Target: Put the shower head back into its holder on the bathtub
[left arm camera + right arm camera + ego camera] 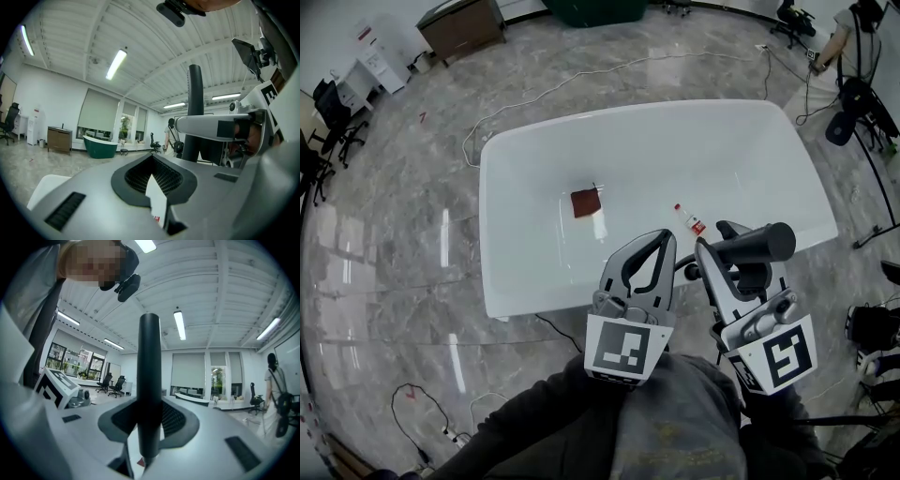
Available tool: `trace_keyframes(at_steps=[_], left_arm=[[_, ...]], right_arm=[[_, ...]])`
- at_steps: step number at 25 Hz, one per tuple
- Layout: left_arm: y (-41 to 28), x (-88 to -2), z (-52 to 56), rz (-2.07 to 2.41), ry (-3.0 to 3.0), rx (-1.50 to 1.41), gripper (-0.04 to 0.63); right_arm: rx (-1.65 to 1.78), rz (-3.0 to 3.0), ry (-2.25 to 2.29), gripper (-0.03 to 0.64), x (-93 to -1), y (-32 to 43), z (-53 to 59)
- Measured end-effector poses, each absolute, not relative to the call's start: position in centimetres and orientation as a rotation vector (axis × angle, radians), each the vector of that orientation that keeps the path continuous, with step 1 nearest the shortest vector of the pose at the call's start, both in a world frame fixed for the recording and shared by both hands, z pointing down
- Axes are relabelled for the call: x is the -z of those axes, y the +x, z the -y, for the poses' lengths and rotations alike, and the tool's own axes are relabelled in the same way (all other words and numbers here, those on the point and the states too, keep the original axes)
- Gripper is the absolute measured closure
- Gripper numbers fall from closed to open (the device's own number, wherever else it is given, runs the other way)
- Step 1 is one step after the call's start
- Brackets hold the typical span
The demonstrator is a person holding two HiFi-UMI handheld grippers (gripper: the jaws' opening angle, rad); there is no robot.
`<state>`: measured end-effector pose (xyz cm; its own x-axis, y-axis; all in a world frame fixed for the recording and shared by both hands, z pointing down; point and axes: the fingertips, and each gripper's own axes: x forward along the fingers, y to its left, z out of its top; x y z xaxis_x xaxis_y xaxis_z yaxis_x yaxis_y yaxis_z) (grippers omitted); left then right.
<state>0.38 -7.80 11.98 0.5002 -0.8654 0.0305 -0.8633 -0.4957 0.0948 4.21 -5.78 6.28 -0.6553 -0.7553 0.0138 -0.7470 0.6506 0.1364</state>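
Note:
The white bathtub (628, 117) fills the middle of the head view. My right gripper (719, 239) is over its near right rim, shut on the dark cylindrical shower head (759, 244). In the right gripper view that shower head (149, 362) stands upright between the pads. My left gripper (659, 240) is just left of it, its tips together and nothing between them. From the left gripper view the shower head (195, 112) rises beyond one white finger of the right gripper. A dark fitting (689, 272) shows between the grippers at the rim, mostly hidden. I cannot make out the holder.
Inside the tub lie a red-brown pad (586, 202) and a small red-capped bottle (691, 221). A cable (581, 80) runs over the marble floor behind the tub. A wooden cabinet (461, 23), office chairs (328, 122) and a person (853, 37) stand at the room's edges.

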Motion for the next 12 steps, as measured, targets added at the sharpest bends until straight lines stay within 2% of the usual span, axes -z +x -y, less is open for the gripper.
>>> trace_keyframes(at_steps=[12], left_arm=[[0.8,-13.0,7.9,1.518,2.657,-0.010,0.592]], right_arm=[[0.071,2.812,1.290,0.491,-8.0,4.9,6.2]])
